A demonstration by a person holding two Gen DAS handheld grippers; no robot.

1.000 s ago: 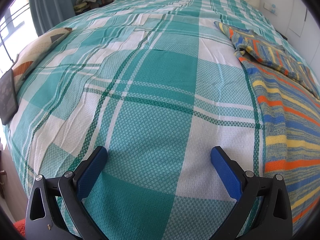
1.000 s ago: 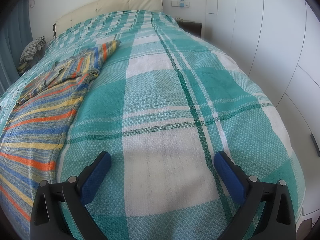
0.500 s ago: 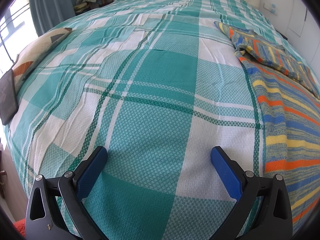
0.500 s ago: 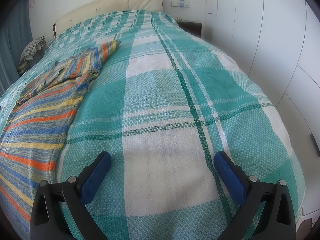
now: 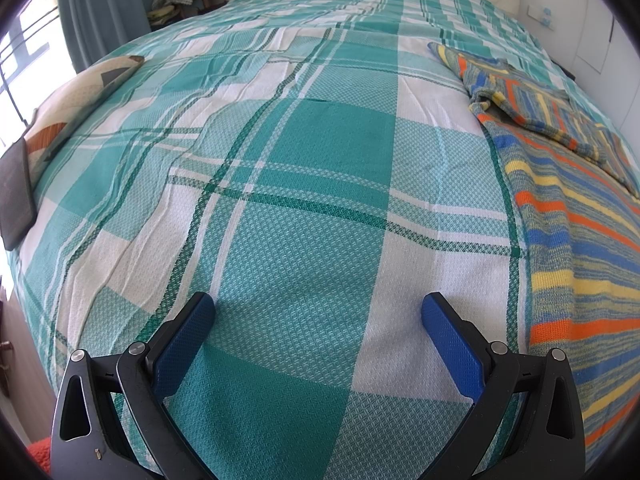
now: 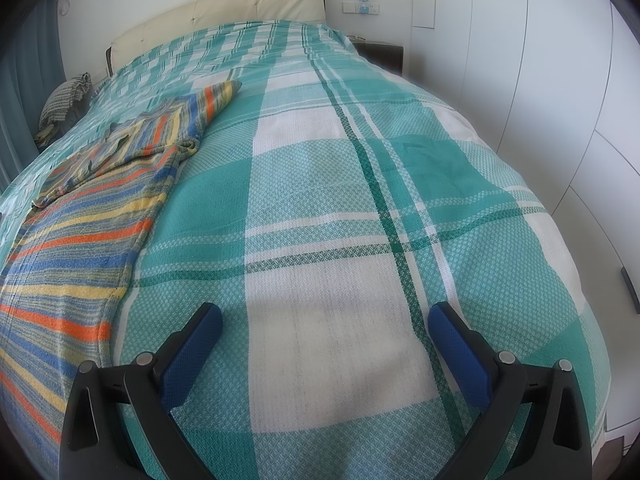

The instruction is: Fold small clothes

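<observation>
While both grippers hover over a teal-and-white plaid bedspread, the left gripper and right gripper have blue pads spread wide — holding nothing. Lying flat on the bed between them is a striped knit sweater — blue, orange, yellow — with one sleeve folded across its top.

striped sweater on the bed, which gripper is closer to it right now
Hard to call. The striped sweater lies between them: right of the open left gripper, left of the open right gripper. Neither touches it.
</observation>
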